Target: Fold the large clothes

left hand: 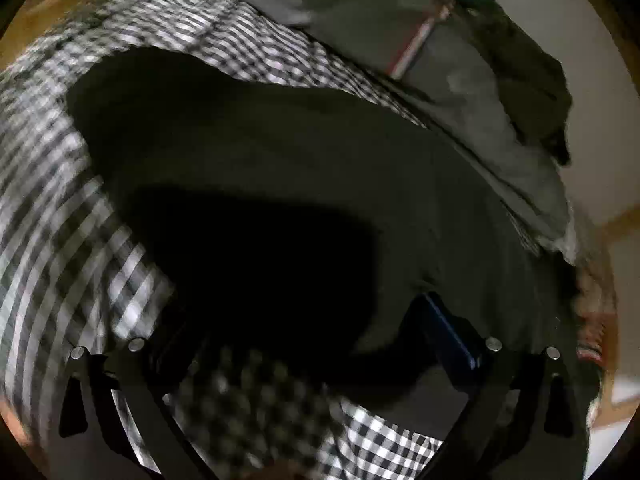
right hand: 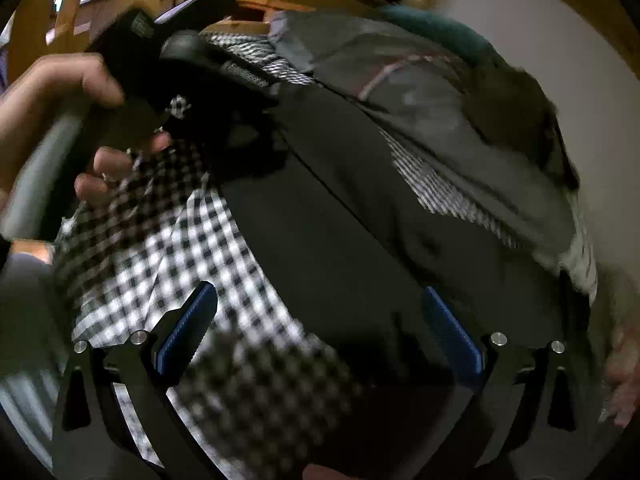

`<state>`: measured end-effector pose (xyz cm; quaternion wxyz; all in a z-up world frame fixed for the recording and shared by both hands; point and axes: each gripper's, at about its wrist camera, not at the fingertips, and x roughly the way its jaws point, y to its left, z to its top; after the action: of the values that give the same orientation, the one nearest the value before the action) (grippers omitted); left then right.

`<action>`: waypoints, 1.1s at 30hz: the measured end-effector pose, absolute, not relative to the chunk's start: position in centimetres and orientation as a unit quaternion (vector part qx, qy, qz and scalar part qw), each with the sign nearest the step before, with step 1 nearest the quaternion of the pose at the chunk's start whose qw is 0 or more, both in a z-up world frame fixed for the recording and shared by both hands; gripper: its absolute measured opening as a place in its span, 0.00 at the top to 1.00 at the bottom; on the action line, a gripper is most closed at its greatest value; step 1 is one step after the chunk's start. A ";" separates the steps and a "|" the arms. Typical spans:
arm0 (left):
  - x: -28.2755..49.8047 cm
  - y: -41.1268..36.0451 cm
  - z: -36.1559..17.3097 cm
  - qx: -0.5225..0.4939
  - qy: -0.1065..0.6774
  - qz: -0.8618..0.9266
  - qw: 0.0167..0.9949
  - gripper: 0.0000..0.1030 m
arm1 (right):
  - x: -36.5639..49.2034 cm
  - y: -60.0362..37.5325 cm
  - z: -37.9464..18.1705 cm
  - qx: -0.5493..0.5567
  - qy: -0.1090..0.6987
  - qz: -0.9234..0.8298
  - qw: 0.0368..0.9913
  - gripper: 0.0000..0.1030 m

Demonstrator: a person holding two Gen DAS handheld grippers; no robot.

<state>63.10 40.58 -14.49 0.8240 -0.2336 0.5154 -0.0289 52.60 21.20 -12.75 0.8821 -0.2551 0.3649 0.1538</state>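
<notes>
In the right wrist view a person's hand (right hand: 52, 120) at the left grips the left hand-held gripper (right hand: 224, 120), whose tip is buried in cloth, so I cannot tell whether it is clenched. The checked shirt (right hand: 160, 248) spreads beneath it, a dark garment (right hand: 340, 208) lies over its middle, and grey clothes (right hand: 460, 120) are heaped further right. The right hand-held gripper (right hand: 320, 332) hangs released above the shirt and dark garment.

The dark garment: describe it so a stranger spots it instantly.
Find the black-and-white checked cloth spread across the middle. The dark garment lies flat on it, below a rumpled grey clothing pile. It alone is plain, smooth and near-black.
</notes>
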 end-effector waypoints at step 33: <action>61.2 45.8 -16.5 -0.566 0.359 -0.126 0.731 0.05 | 56.5 20.2 -6.6 -0.103 0.303 0.186 0.929 0.91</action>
<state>61.21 45.75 -16.47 0.7314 -0.5658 0.3593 -0.1259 56.47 20.15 -6.59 0.9289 -0.1032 0.3031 0.1860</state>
